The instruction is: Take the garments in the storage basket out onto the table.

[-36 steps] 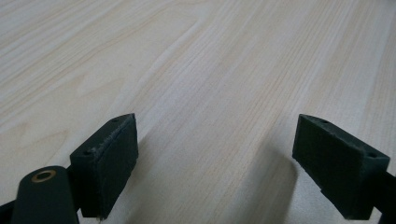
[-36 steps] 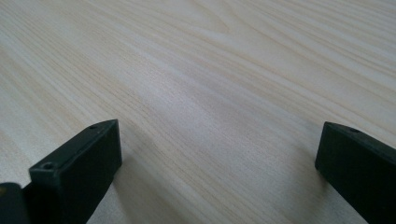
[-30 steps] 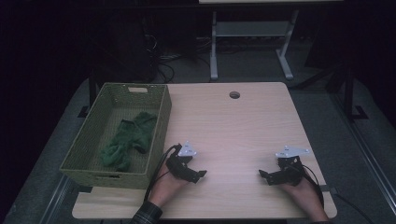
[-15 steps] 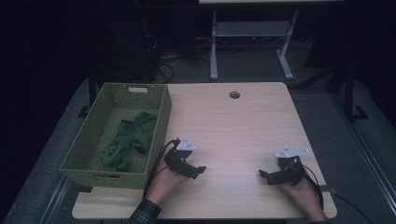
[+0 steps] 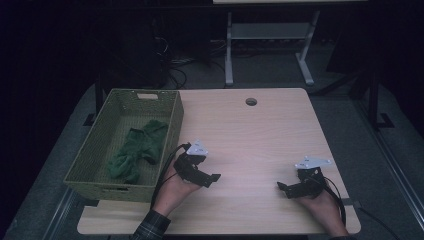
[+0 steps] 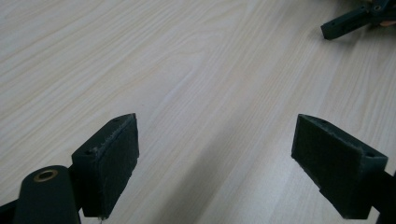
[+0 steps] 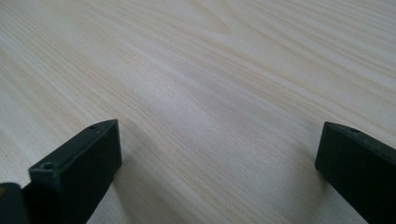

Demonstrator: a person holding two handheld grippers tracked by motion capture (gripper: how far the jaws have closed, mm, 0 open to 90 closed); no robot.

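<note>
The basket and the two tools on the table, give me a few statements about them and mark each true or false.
1. The green cloth lies inside the basket. True.
2. The basket sits at the table's right edge. False: it is at the left edge of the table.
3. The left tool is open with only bare wood between its jaws. True.
4. The right tool is shut on the cloth. False: it is open over bare tabletop.
5. The left tool is inside the basket. False: it rests on the table beside the basket.
</note>
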